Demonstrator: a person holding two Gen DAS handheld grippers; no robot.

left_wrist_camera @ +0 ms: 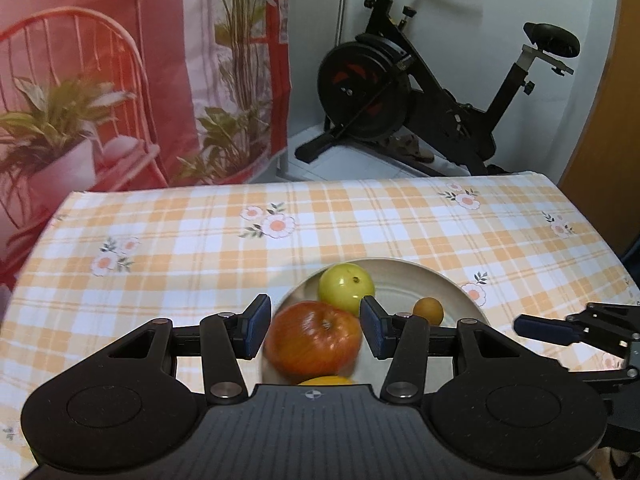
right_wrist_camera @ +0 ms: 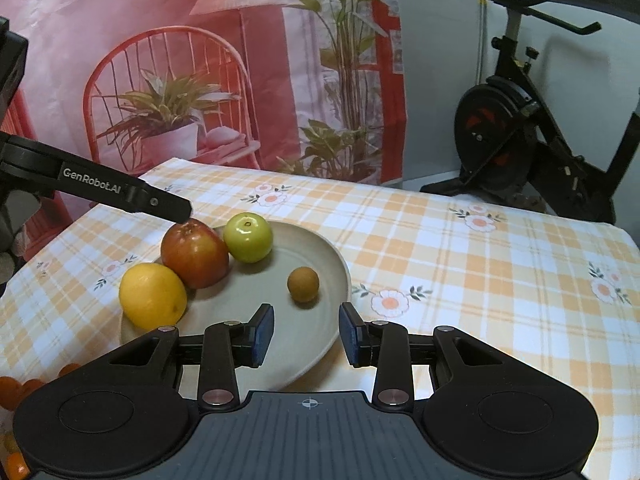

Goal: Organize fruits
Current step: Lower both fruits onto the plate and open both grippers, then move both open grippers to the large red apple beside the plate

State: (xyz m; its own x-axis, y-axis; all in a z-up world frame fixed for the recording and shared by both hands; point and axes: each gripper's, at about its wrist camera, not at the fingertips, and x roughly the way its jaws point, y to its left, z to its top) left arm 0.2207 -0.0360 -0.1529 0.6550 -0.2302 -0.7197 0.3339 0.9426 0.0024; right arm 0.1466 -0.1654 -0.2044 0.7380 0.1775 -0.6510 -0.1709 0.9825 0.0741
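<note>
4 fruits sit on the plate [right_wrist_camera: 340, 268], which lies near the table's near edge, toward its left side: red apple [right_wrist_camera: 195, 254], green apple [right_wrist_camera: 248, 237], lemon [right_wrist_camera: 153, 295], small brown fruit [right_wrist_camera: 303, 284]. Red apple touches both lemon and green apple; brown fruit sits apart.

Left gripper [left_wrist_camera: 314, 326]: jaws parted, empty, framing the red apple from above, w/ gaps both sides. Right gripper [right_wrist_camera: 306, 334]: jaws part-open, empty, over plate's near rim.

Risks, as judged:
1. Lemon sits at plate's left rim; a nudge to the red apple could roll it onto the checked tablecloth [right_wrist_camera: 480, 280], poss. off the edge.
2. Left finger tip looks v. close to apple's top; contact could shift the cluster.
3. Both grippers close together: collision risk.
</note>
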